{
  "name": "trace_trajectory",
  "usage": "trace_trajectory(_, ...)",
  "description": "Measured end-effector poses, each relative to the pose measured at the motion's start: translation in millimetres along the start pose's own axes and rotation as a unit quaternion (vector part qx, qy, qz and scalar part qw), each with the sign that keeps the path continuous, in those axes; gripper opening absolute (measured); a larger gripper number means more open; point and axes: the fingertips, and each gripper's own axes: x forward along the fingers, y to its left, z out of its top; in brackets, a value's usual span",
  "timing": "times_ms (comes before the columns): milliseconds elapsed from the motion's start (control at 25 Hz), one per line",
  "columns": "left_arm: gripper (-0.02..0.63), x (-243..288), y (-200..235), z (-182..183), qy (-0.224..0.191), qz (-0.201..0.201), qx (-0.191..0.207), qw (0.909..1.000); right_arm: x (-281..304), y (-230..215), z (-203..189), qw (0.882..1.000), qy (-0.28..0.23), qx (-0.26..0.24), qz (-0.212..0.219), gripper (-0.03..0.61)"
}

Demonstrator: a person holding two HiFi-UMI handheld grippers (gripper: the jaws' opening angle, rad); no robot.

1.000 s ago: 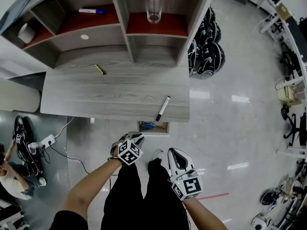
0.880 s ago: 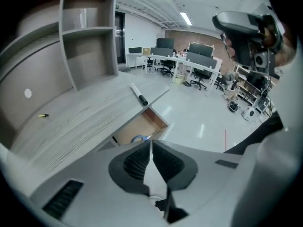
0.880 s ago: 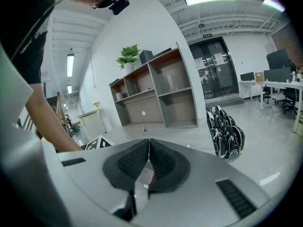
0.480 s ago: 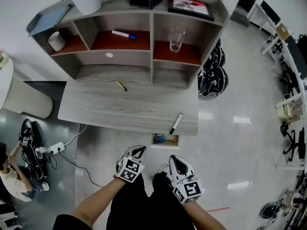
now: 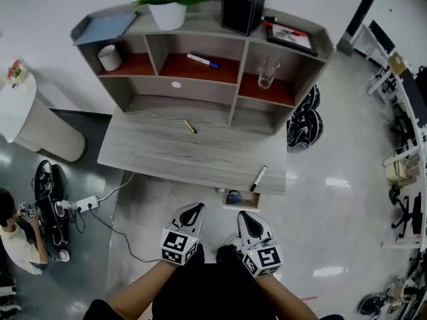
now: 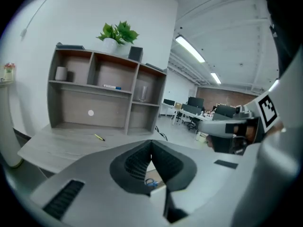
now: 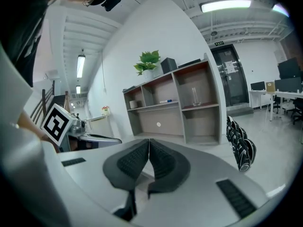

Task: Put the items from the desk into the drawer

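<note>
Lying on desk [image 5: 167, 153], marker [image 5: 259, 178] sits beyond right gripper [image 5: 245, 217]

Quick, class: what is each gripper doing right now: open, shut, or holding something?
Left gripper: shut; its jaws have just been closing, with nothing between them.
Right gripper: shut, empty.

floor [image 5: 333, 152]: glossy, pale | wall [image 5: 53, 5]: white | strip lights [image 6: 191, 48]: lit

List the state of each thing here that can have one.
Small wooden drawer, open, blue scissors inside.
Black-and-white marker pen, lying at the grey wooden desk's front edge.
Thin yellow pen, lying flat on the desk.
Clear drinking glass, upright, empty.
Left tool, jaws just closed, together, nothing between them.
Right tool, jaws together, empty.
</note>
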Motion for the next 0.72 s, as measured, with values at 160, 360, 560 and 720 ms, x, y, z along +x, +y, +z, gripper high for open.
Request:
trace_trajectory(160,0.014,-20,4,28,-0.048,-0.017,0.004,0.9987,15,18,14,1.0,-0.015,-0.005,0.007,0.018)
trace_trajectory(360,0.012,-35,24,43,-0.057,0.011,0.021,0.9981,33,42,26,0.999,-0.023,-0.016,0.015,0.018)
trace_trajectory(560,0.012,-35,47,51,-0.067,-0.009,-0.008,0.9977,52,54,29,1.0,-0.018,-0.021,0.008,0.018)
trace_trajectory(720,0.012,-32,75,49,-0.061,-0.011,-0.016,0.9979,68,59,30,1.0,-0.009,-0.022,-0.009,0.018)
